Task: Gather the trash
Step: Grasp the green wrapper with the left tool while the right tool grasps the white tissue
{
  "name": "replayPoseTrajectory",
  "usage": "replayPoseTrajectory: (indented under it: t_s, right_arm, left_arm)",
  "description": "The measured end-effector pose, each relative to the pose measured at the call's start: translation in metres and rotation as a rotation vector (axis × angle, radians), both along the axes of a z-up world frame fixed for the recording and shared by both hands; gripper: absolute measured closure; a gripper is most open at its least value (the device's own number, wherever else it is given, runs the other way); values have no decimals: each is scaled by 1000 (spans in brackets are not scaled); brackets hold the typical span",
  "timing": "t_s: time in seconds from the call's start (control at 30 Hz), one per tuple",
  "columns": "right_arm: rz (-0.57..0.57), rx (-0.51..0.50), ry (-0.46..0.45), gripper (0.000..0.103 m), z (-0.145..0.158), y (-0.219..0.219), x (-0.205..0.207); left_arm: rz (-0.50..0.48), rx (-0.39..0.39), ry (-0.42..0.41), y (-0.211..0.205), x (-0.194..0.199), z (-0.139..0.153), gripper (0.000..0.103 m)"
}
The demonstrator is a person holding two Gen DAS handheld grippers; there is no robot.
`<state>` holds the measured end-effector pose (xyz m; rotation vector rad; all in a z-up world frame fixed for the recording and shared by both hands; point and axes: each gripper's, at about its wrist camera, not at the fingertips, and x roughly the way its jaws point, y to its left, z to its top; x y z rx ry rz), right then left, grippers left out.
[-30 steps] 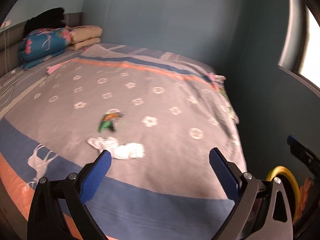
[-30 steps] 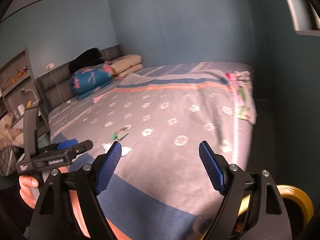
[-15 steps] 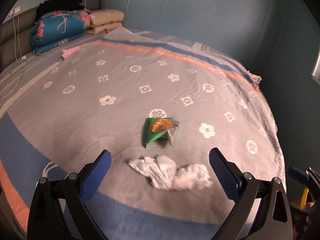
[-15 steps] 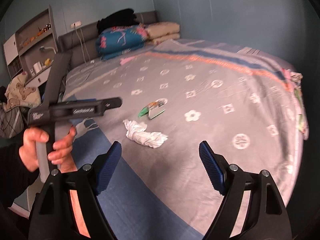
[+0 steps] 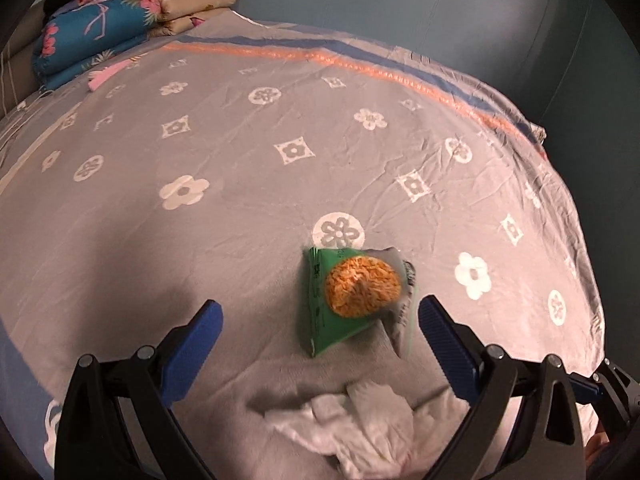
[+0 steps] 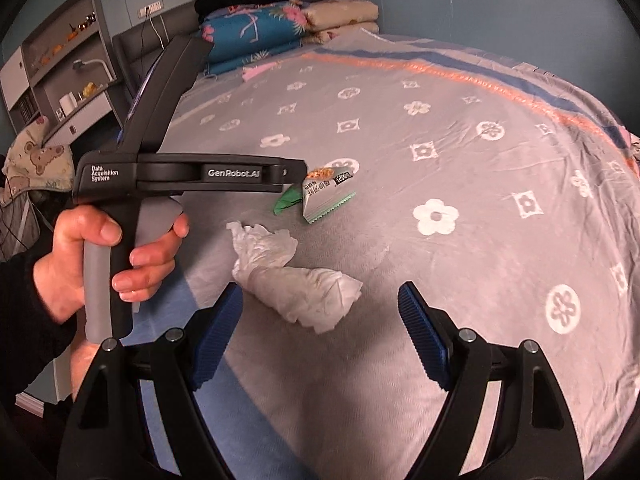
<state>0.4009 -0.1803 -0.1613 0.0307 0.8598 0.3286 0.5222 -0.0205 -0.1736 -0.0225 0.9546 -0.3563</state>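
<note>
A green snack wrapper (image 5: 352, 300) with an orange picture lies on the grey bedspread (image 5: 280, 152). My left gripper (image 5: 318, 330) is open and hangs just above it, the wrapper between the fingertips. A crumpled white tissue (image 5: 352, 428) lies nearer, below the left gripper. In the right wrist view the tissue (image 6: 296, 276) lies just ahead of my open, empty right gripper (image 6: 320, 320). The wrapper (image 6: 316, 196) is beyond it, partly hidden by the left gripper's body (image 6: 180, 172).
Folded blue floral bedding (image 6: 252, 36) and beige pillows (image 6: 344, 16) sit at the head of the bed. A shelf unit (image 6: 60, 80) stands left of the bed. A pink item (image 5: 106, 74) lies near the pillows. The bed edge drops off at right.
Both grippers have moved forward over the bed, closer to the trash. The left one now hangs over the wrapper, and the tissue has slid to the bottom of its view. Both stayed open.
</note>
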Motion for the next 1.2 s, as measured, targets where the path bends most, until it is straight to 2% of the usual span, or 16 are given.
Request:
replayPoseTrajectory:
  t_s: [0.1,0.27,0.37,0.43,0.5,0.63,0.67,0.7,0.8,0.97,1.2]
  right_arm:
    - [26,-21,13,27,-9,9,10]
    - [84,-64,25,27,-20,25,20]
    - [117,-94,31,27,-27,36,25]
    - [145,-116,44,29,-33,44,30]
    - [161,-150,58,38,-38,50,33]
    - [182,-191,66,47,-44,57,34]
    - [184,-199,62,53,-43,58,34]
    - [184,-202,62,62,-43,58,34]
    - [179,-220,66,74,-44,60,35]
    - [166,-232,62,79,-37,66,29]
    - [178,-227,65,80,-7,59,-8]
  left_arm:
    - [-1,9,14,-2,9,-8,9]
    - [-13,-48,46,1,22,-14,21]
    - [-46,-94,60,0,24,-17,35]
    - [-76,-137,66,-1,24,-16,57]
    - [-80,-150,58,-2,22,-15,63]
    - [-66,-154,35,0,19,-15,78]
    - [-53,-171,40,3,20,-16,98]
    - [-42,-176,47,4,21,-16,97]
    - [-27,-178,50,8,23,-18,98]
    - [-18,-182,44,10,21,-13,98]
    - [-9,-227,24,27,4,9,98]
